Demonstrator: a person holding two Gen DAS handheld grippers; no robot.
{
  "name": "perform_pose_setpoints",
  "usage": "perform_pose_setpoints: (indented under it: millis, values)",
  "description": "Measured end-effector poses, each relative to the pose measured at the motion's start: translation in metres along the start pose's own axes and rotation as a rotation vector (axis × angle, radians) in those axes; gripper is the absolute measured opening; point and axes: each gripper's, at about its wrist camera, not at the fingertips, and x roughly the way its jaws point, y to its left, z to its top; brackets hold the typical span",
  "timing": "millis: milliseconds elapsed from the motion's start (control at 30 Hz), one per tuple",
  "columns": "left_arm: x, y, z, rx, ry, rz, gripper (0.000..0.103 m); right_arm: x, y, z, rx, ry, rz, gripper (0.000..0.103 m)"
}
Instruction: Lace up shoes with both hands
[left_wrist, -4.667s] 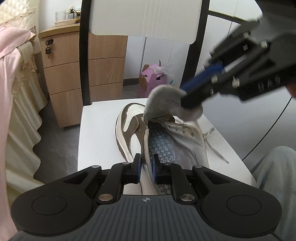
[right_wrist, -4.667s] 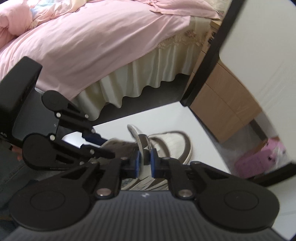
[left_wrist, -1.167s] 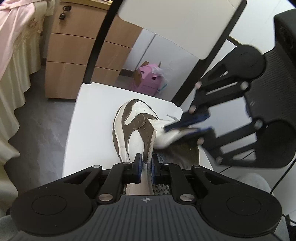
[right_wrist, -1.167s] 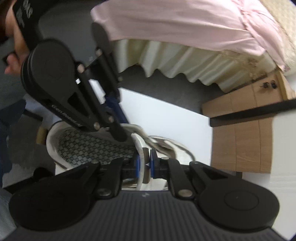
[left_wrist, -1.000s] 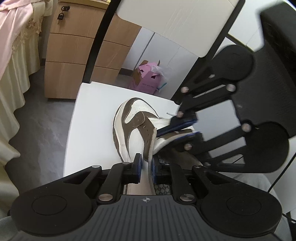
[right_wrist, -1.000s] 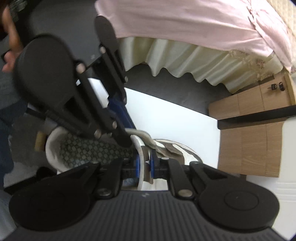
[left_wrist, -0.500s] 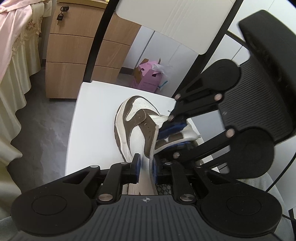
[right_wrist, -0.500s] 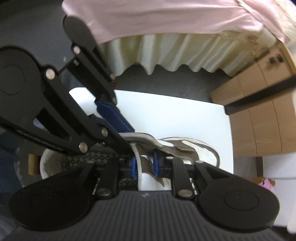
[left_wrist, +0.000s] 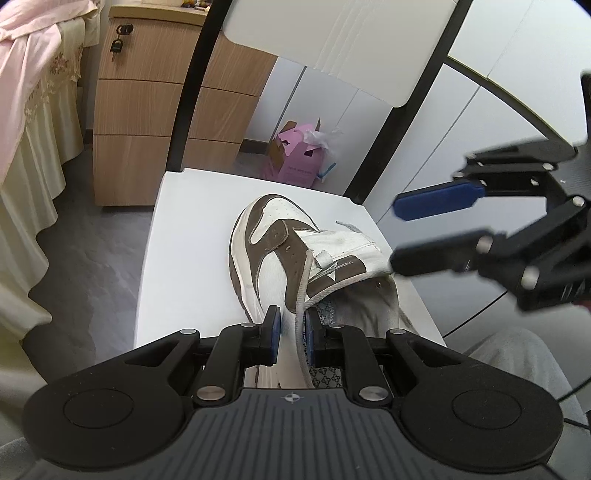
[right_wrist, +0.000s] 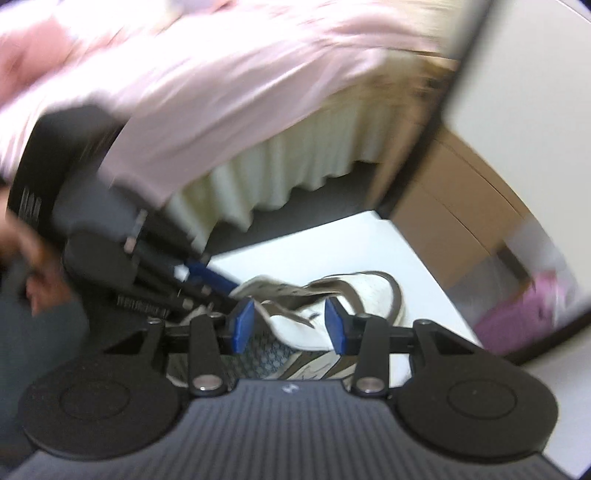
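Between the blue pads of the left gripper (left_wrist: 291, 334), the collar edge of a brown-and-white sneaker (left_wrist: 295, 258) is being pinched, the jaws pressing nearly together on that rim and anchoring the heel end. Just ahead of those fingers the shoe is lying on the white chair seat (left_wrist: 184, 229), its long axis running straight away from the left gripper, heel nearest and toe pointing toward the chair back (left_wrist: 332, 48). Off to the shoe's right side, the right gripper (left_wrist: 417, 234) is hovering with its fingers spread wide and holding nothing, its lower finger close to the tongue flap (left_wrist: 343, 251) and possibly brushing it. A loose lace end (left_wrist: 347, 227) is lying past the tongue toward the toe, so the free right gripper is sitting nearer to it than the occupied left one. The right wrist view is badly blurred, so it is likely, not certain, that the shoe's opening sits directly between the open pads there (right_wrist: 290, 328). Lacing is looking barely begun, with the eyelets showing empty.
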Motion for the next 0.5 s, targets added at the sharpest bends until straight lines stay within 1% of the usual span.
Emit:
perform_pose_setpoints:
  millis: [167,233,267,400,500]
  values:
    - [0.002,-0.005,0.0,0.017,-0.007,0.02,0.017,-0.014,-0.014,-0.041,0.405,-0.157,-0.068,0.043]
    - [0.002,-0.006,0.0,0.025,-0.008,0.027,0.017,-0.013,-0.011,-0.058,0.511,-0.195,-0.085,0.043]
    - [0.002,-0.007,0.0,0.029,-0.01,0.031,0.017,-0.01,-0.009,-0.067,0.55,-0.205,-0.083,0.043]
    - [0.001,-0.011,-0.001,0.052,-0.018,0.051,0.017,-0.001,0.0,-0.086,0.639,-0.243,-0.106,0.044]
    - [-0.003,-0.016,-0.002,0.071,-0.038,0.063,0.019,0.004,0.007,-0.096,0.685,-0.288,-0.127,0.048]
